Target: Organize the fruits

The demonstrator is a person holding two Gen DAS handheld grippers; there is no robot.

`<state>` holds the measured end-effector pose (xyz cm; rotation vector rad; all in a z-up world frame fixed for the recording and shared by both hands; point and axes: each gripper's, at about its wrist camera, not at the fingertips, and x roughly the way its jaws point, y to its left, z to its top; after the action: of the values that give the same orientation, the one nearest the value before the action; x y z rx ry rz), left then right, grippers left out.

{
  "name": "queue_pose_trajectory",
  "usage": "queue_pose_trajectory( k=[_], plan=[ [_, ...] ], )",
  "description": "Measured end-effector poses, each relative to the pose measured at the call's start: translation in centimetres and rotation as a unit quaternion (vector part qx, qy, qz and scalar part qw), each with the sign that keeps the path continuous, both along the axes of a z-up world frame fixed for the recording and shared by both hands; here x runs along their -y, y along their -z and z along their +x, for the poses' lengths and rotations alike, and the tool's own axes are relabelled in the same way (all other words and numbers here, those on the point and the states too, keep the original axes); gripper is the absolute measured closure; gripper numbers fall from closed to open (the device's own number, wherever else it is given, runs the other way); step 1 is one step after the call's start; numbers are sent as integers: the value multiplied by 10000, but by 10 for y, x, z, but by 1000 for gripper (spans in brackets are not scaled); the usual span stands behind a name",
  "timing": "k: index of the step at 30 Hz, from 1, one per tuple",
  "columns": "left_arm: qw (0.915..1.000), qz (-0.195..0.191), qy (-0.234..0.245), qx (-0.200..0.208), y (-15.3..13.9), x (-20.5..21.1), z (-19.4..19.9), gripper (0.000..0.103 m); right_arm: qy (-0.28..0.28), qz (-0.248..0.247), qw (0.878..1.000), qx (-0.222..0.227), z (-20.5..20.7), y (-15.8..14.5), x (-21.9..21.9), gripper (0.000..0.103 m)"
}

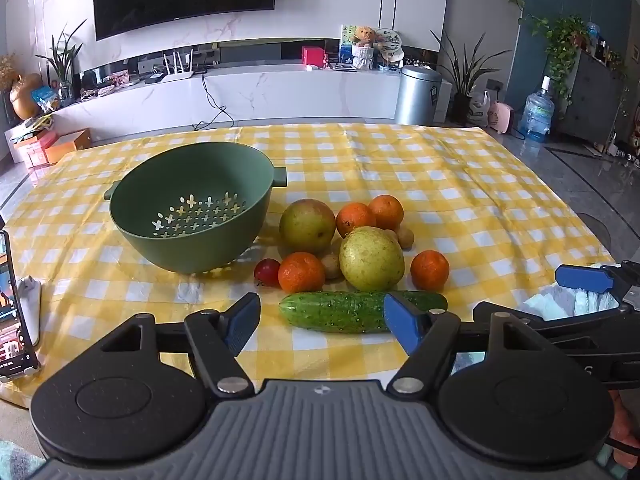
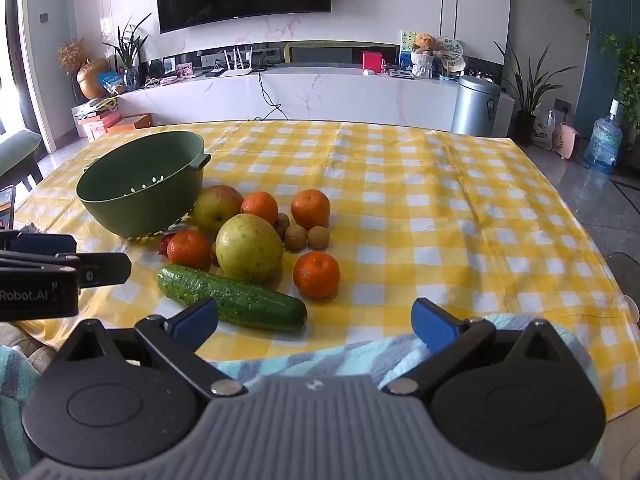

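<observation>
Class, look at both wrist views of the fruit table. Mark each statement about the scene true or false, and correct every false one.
1. The green colander already holds two oranges. False: it is empty, and all the fruit lies on the checked tablecloth.
2. The cucumber lies nearest the grippers, in front of the other produce. True.
3. The left gripper is shut on the cucumber. False: it is open and holds nothing.
4. Four oranges are on the table, one of them set apart on the right. True.
5. The right gripper is open. True.
6. The colander stands to the right of the fruit. False: it stands to the left.
</observation>
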<state>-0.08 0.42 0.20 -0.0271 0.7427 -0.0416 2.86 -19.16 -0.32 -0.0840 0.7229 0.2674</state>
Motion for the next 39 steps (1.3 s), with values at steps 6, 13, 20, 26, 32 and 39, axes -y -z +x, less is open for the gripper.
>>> queue_pose_trajectory(
  k=[6,13,20,26,32,39],
  plan=[
    [10000,5,8,-3,-1,1,0,20,-4,39,10000,-32,5,3,4,4],
    [10000,10,11,-1,0,2,0,20,-2,26,10000,-38,5,4,5,4],
    [10000,-10,13,-10,0,1,-1,20,-4,9,10000,-43,5,4,4,4],
    [10000,-13,17,-10,0,1,-1,20,-4,-2,10000,-45,5,3,4,4],
    [10000,-13,12,-19,2,2,-2,20,-4,-12,10000,-48,5,3,4,4],
    [10000,-51,-15,-46,3,3,-5,20,-2,-22,10000,-49,5,5,4,4]
  ],
)
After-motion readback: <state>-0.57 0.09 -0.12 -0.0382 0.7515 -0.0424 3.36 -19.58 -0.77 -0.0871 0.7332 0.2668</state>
